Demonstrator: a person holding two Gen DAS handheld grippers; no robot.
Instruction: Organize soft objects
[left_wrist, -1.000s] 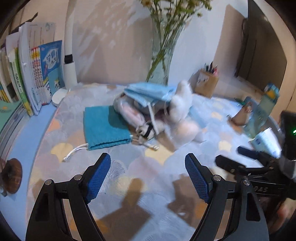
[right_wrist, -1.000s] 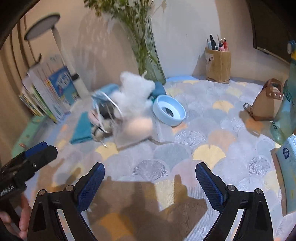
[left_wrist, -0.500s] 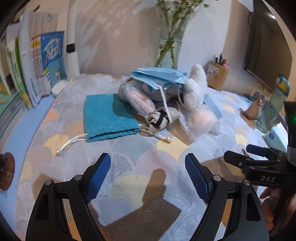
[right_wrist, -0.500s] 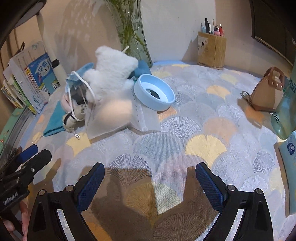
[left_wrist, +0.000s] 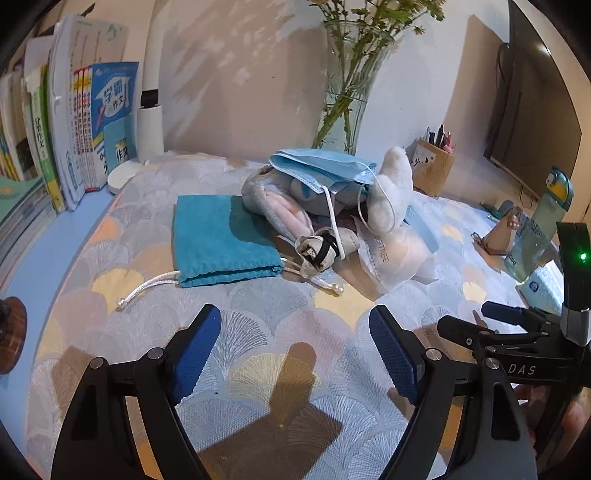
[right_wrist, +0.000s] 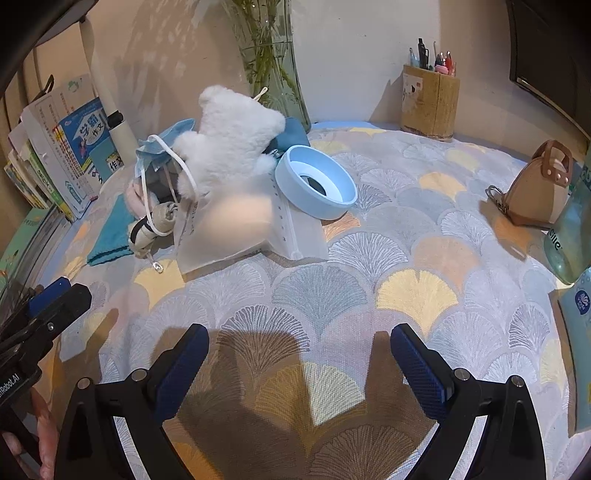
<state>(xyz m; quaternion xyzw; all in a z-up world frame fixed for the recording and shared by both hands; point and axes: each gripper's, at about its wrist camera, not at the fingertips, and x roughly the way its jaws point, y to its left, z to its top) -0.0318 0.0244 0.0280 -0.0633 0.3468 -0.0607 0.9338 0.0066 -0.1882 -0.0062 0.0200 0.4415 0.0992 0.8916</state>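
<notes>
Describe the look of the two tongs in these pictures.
Both are black, with angular struts, silver pivot bolts and blue textured pads. The left tongs carry white lettering ending "Robot.AI" on the side. The right tongs are marked "DAS" and bear a grey upright part with a lit green light.

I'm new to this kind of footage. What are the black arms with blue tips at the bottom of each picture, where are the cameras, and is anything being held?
There is no robot here. A person holds a hand tool in each hand, each ending in a two-finger claw with blue pads. A wide-angle camera on each tool looks along its fingers, so one picture comes from the left claw and the other from the right claw. Each also catches the other tool at its edge.

Both claws are open and hold nothing; they hover over a patterned cloth. On it lies a pile: a white plush toy, a blue face mask, a teal drawstring pouch and a clear plastic bag. Beside the pile sits a light blue ring.
</notes>
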